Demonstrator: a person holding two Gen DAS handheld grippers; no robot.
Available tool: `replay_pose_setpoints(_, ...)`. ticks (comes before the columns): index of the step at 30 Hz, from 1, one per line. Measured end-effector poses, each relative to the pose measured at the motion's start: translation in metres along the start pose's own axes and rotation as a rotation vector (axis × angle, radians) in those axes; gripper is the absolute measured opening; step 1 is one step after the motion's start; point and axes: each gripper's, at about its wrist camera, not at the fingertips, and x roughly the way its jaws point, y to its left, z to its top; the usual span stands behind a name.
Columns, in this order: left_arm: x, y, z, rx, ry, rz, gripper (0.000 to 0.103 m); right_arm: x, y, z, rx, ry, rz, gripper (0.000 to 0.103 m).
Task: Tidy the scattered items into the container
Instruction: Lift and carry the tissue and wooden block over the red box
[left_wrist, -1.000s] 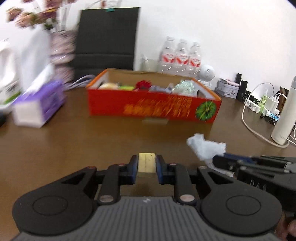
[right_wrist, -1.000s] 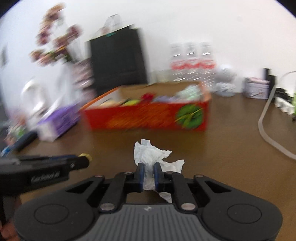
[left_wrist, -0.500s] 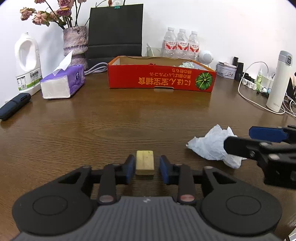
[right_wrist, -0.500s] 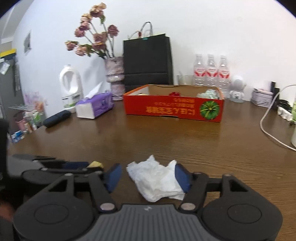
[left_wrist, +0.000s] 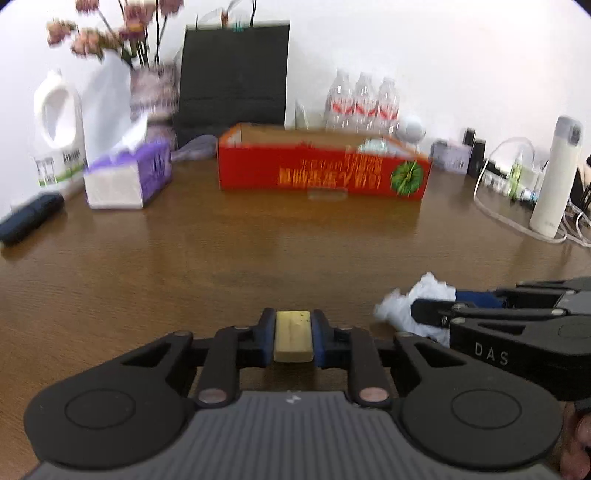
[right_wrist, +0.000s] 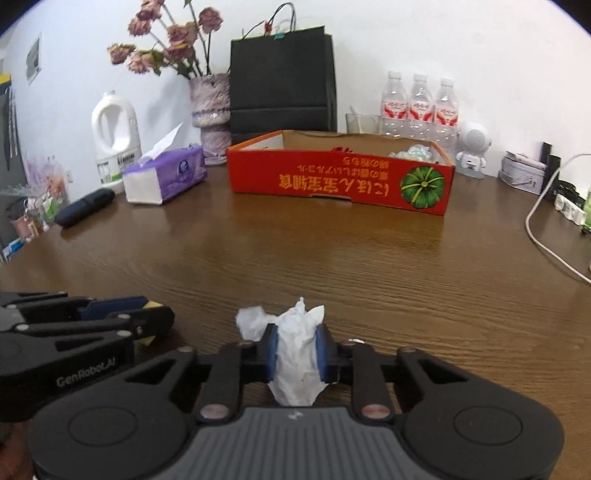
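My left gripper (left_wrist: 293, 338) is shut on a small yellow block (left_wrist: 292, 336), low over the wooden table. My right gripper (right_wrist: 295, 349) is shut on a crumpled white tissue (right_wrist: 297, 350); it shows at the right of the left wrist view (left_wrist: 413, 308). The left gripper shows at the lower left of the right wrist view (right_wrist: 92, 325). The red cardboard box (left_wrist: 321, 173) stands at the far middle of the table, open on top, with several items inside; it also shows in the right wrist view (right_wrist: 340, 181).
A purple tissue box (right_wrist: 164, 175), a white jug (right_wrist: 114, 136), a dark case (right_wrist: 85, 210) and a vase of flowers (right_wrist: 210, 114) stand at far left. A black bag (right_wrist: 282, 74), water bottles (right_wrist: 421, 107), cables (right_wrist: 543, 221) and a white flask (left_wrist: 554, 177) line the back and right.
Both grippers were open around their items half a second ago. Now the left has closed on the yellow block and the right on the tissue.
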Motion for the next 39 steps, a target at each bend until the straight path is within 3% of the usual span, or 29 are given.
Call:
replay_pose_setpoints(3,-0.026,-0.003,0.008,0.005,-0.105,0.013,0.021,-0.033,0.002,0.004,0.016,-0.117,0.017,0.019)
replay_pose_setpoints(11,-0.087,-0.011,0.016,-0.030,-0.309,0.038,0.022,-0.103,0.008,0.016,0.025,-0.377,-0.062,0.020)
replay_pose_setpoints(17,-0.128,-0.017,-0.021,0.001,-0.404,0.049,0.022,-0.137,0.012,-0.020,0.028,-0.421,-0.059,0.021)
replay_pose_setpoints(26,-0.117,-0.012,-0.014,-0.018,-0.399,0.038,0.022,-0.132,0.015,-0.019,0.012,-0.454,-0.070,0.021)
replay_pose_setpoints(29,-0.096,-0.008,0.006,-0.049,-0.369,0.013,0.022,-0.115,0.009,-0.007,0.030,-0.436,-0.073,0.021)
replay_pose_setpoints(32,-0.071,-0.008,0.044,-0.052,-0.392,-0.021,0.022,-0.092,-0.003,0.020,0.057,-0.439,-0.065,0.021)
replay_pose_setpoints(36,-0.013,-0.016,0.119,-0.010,-0.426,-0.073,0.022,-0.044,-0.027,0.097,0.112,-0.463,-0.004,0.021)
replay_pose_setpoints(38,0.032,-0.015,0.170,-0.002,-0.379,-0.110,0.022,-0.011,-0.040,0.149,0.129,-0.455,0.005,0.021)
replay_pose_setpoints(39,0.051,-0.013,0.189,-0.017,-0.369,-0.088,0.022,0.006,-0.049,0.176,0.146,-0.435,0.014,0.021)
